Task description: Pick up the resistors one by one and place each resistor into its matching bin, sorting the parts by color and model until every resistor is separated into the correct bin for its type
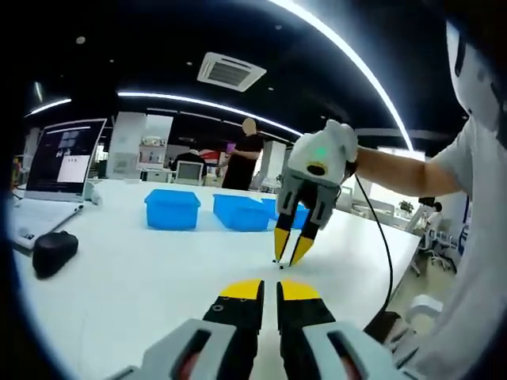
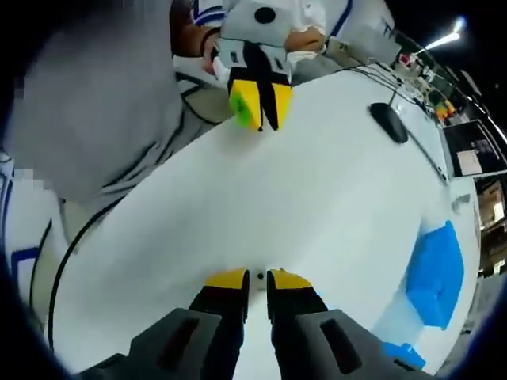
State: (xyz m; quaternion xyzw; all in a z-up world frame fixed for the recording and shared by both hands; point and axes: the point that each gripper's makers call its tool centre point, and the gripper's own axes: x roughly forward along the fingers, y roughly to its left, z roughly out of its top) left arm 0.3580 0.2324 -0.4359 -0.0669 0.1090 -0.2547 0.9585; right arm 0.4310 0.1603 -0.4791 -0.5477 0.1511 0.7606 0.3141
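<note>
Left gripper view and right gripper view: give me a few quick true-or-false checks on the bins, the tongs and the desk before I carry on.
1. The blue bins stand on the white table. True.
2. The right tongs point down at the table. True.
3. The bins are red. False: they are blue.
4. A black mouse lies near the laptop. True.
5. The left tongs are wide open. False: their tips sit nearly together.
</note>
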